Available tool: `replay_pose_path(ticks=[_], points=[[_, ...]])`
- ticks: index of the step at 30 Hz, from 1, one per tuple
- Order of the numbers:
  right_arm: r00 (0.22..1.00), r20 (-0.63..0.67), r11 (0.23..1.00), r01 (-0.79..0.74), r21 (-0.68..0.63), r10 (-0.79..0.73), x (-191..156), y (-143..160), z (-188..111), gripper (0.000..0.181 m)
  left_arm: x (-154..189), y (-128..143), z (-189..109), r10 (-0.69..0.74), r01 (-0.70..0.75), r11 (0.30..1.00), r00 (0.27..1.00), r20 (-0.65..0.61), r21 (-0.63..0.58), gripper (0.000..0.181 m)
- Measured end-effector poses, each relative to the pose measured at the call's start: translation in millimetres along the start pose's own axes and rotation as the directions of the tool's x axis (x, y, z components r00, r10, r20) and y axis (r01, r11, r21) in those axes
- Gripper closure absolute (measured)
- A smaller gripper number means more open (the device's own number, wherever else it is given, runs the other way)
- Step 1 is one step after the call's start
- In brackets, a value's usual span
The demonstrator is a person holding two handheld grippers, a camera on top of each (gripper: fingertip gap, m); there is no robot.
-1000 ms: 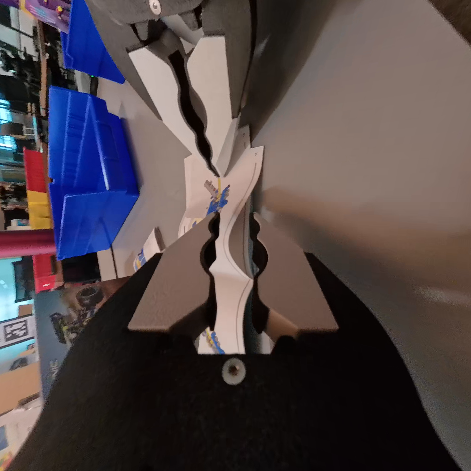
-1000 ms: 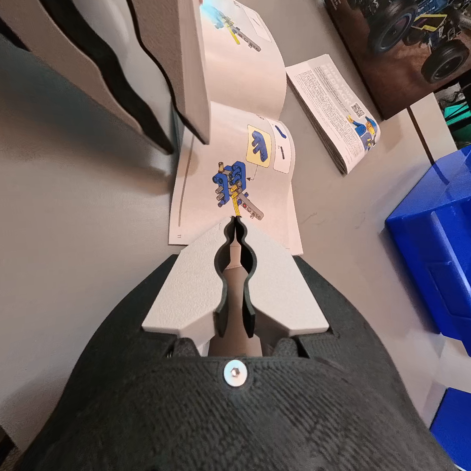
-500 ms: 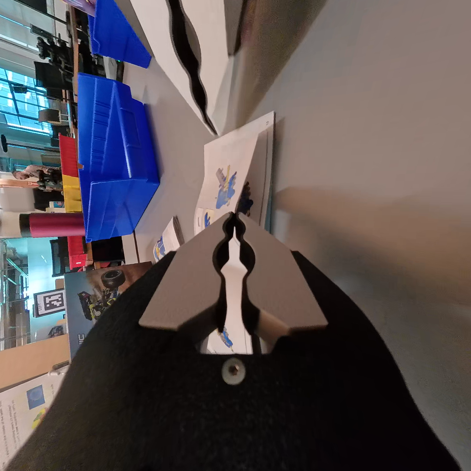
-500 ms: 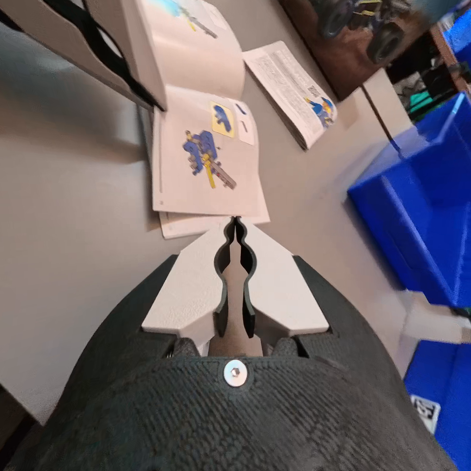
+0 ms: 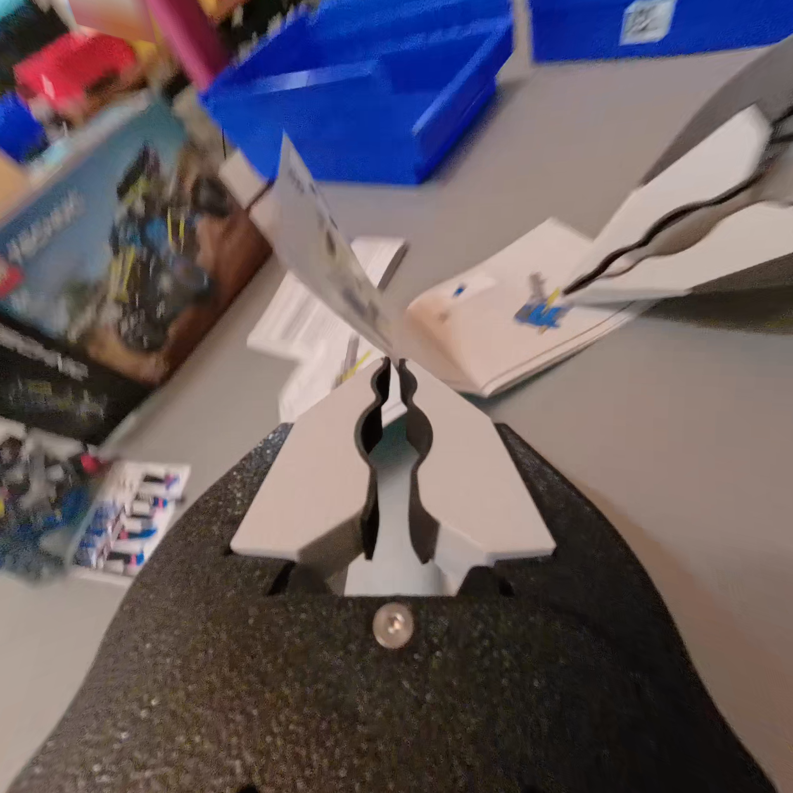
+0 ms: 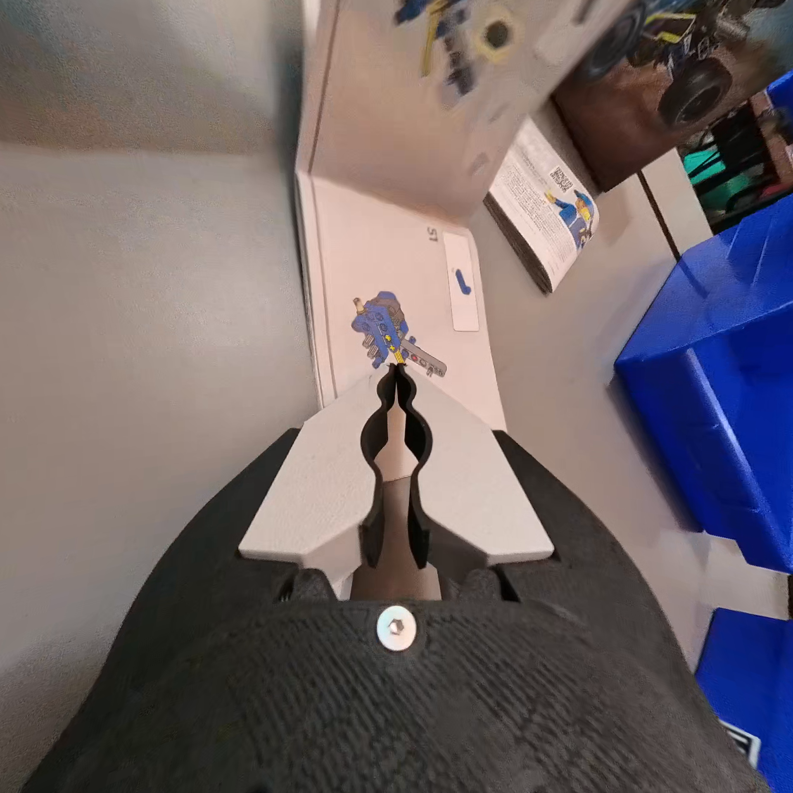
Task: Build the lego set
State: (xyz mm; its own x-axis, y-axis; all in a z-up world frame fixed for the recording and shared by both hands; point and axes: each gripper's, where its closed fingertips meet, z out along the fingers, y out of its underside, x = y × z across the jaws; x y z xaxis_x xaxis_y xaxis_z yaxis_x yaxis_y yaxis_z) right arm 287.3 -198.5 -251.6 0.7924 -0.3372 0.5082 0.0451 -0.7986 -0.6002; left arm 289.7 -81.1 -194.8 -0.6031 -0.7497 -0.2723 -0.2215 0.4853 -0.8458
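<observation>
The left gripper (image 5: 394, 364) has its fingertips pressed together on the lower edge of one page (image 5: 330, 253) of the instruction booklet (image 5: 506, 334). The page stands raised at a slant above the open booklet; its print is blurred.

The right gripper (image 6: 395, 370) has its fingertips pressed together with nothing between them. In the left wrist view the right gripper (image 5: 570, 292) rests its tip on the right-hand page of the booklet, on or just beside the printed blue and yellow assembly drawing (image 6: 386, 334); actual contact with the paper cannot be confirmed.

The booklet lies open on the grey tabletop (image 6: 128, 300). A second, thicker booklet (image 6: 549, 214) lies closed just beside it, on the side toward the blue bins (image 6: 708, 386). The set's box (image 5: 107, 257), showing a vehicle with large tyres, stands near the far edge of the tabletop, beside a blue bin (image 5: 364, 98).

A bag of blue and grey parts (image 5: 38, 493) and a sticker sheet (image 5: 133, 519) lie at the left edge of the left wrist view, apart from the booklet. Both are blurred.
</observation>
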Motion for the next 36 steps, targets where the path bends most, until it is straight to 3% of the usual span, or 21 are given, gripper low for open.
replay_pose_path(ticks=[1,5,7,9,12,14,18,21,24,28,30,33,36], points=[[1.000,0.005,1.000,-0.005,-0.004,0.005,0,0,0,0.181,-6,16,-1,-0.053,0.053,0.997,0.999,0.000,-0.050,0.178],[1.000,0.002,1.000,0.011,0.007,-0.011,0,0,0,0.181,-17,71,-15,-0.139,0.138,0.956,0.990,0.016,-0.260,0.160],[1.000,0.007,1.000,0.009,0.013,-0.010,0,0,0,0.181,-19,74,-24,-0.124,0.130,0.953,0.991,0.039,-0.273,0.157],[1.000,0.009,1.000,0.018,0.018,-0.018,0,0,0,0.181,-18,47,-32,-0.012,0.025,0.982,0.998,0.069,-0.189,0.157],[0.999,0.019,0.999,0.032,0.026,-0.032,-2,0,-1,0.181,6,-21,-31,0.188,-0.191,0.980,0.980,0.070,0.046,0.170],[0.998,0.029,0.998,0.047,0.035,-0.048,-4,0,-3,0.181,19,-36,-9,0.272,-0.275,0.958,0.961,0.049,0.077,0.181],[0.997,0.050,0.998,0.061,0.018,-0.062,-5,7,-10,0.181,-5,10,43,0.425,-0.401,0.891,0.902,0.079,-0.210,0.181],[0.998,0.010,0.998,0.059,-0.029,-0.059,6,23,-17,0.181,2,44,44,0.393,-0.376,0.862,0.919,-0.021,-0.340,0.181],[1.000,-0.001,0.999,0.012,-0.030,-0.012,14,30,-18,0.181,6,50,35,0.431,-0.406,0.840,0.902,-0.013,-0.361,0.181],[1.000,0.008,0.999,0.009,-0.035,-0.009,14,30,-18,0.181,9,50,30,0.442,-0.407,0.848,0.896,0.030,-0.340,0.181],[1.000,-0.002,0.998,0.013,-0.056,-0.013,15,29,-20,0.181,11,36,22,0.422,-0.392,0.879,0.905,0.060,-0.270,0.181],[1.000,-0.016,1.000,0.006,0.009,-0.006,16,6,-24,0.181,25,11,-5,0.410,-0.400,0.905,0.911,0.047,-0.143,0.181],[0.999,-0.027,0.998,0.036,0.058,-0.034,12,-20,-18,0.181,36,6,-33,0.362,-0.362,0.929,0.932,-0.021,-0.071,0.181]])
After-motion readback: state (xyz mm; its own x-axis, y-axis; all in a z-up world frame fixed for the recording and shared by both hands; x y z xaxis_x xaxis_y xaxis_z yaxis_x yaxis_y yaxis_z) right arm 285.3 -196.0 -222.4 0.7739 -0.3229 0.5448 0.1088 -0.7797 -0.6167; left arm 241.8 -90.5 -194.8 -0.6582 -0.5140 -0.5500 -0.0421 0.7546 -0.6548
